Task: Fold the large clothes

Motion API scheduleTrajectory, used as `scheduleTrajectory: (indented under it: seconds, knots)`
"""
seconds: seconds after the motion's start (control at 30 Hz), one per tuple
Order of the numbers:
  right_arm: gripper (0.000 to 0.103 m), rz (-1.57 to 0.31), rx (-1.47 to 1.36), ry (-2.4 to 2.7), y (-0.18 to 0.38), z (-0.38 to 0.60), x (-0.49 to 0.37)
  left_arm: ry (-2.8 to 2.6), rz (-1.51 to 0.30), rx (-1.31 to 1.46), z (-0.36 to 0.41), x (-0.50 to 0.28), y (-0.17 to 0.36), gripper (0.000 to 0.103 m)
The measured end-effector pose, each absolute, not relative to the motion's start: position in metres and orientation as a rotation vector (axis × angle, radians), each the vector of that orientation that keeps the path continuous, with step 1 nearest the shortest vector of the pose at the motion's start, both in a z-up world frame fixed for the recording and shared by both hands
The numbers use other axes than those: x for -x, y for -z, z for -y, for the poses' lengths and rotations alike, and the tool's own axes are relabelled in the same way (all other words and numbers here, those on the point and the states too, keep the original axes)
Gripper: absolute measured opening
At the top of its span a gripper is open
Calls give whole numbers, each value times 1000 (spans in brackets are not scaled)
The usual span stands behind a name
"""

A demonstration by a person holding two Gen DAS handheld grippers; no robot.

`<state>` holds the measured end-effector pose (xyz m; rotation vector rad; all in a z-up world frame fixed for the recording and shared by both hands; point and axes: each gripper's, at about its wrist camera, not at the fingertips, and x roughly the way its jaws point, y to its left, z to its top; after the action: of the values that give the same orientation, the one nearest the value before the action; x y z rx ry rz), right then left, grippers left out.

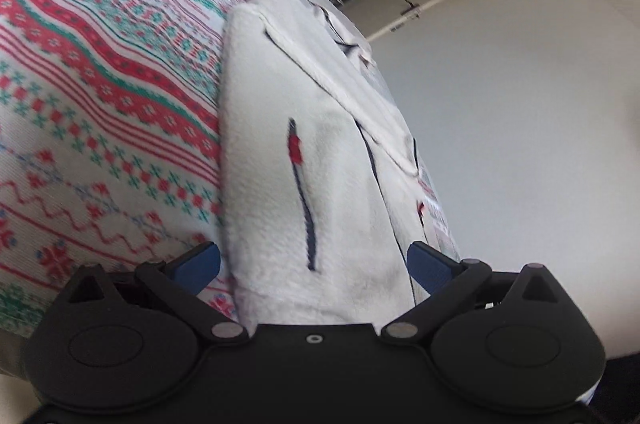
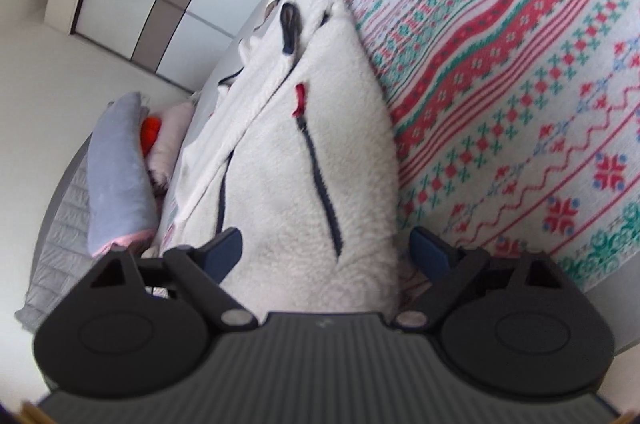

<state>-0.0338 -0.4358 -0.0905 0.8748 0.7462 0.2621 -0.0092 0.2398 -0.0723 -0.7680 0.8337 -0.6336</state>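
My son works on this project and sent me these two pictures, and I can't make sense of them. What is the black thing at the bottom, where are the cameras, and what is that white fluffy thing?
No robot arm here: a person holds a two-finger tool in each hand, each with a wide-angle camera looking forward along its fingers. One picture is from the left gripper, the other from the right gripper. The black shapes at the bottom are the tools themselves, with blue fingertips.

The white fluffy thing is a fleece jacket with dark zips and a red tab, lying on a bed with a red, green and white patterned blanket. Both grippers are open, their fingers either side of the jacket. Neither is clamped on it.
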Motion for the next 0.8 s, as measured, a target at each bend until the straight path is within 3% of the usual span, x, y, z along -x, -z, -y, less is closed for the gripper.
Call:
scheduleTrajectory:
  seconds: [0.17, 0.3, 0.53, 0.7, 0.8]
  knots:
    - [68, -790, -883, -322, 97, 427, 36, 710, -853, 693, -220, 15, 75, 92]
    - [55, -823, -888, -372, 101, 424, 36, 720, -859, 669, -212, 17, 76, 75]
    - [33, -840, -810, -421, 99, 405, 31, 719, -865, 628, -198, 17, 79, 62]
    - [19, -806, -783, -406, 93, 400, 30, 645, -858, 590, -190, 17, 78, 32]
    - [16, -742, -757, -409, 83, 396, 32, 615, -806, 563, -182, 20, 69, 26]
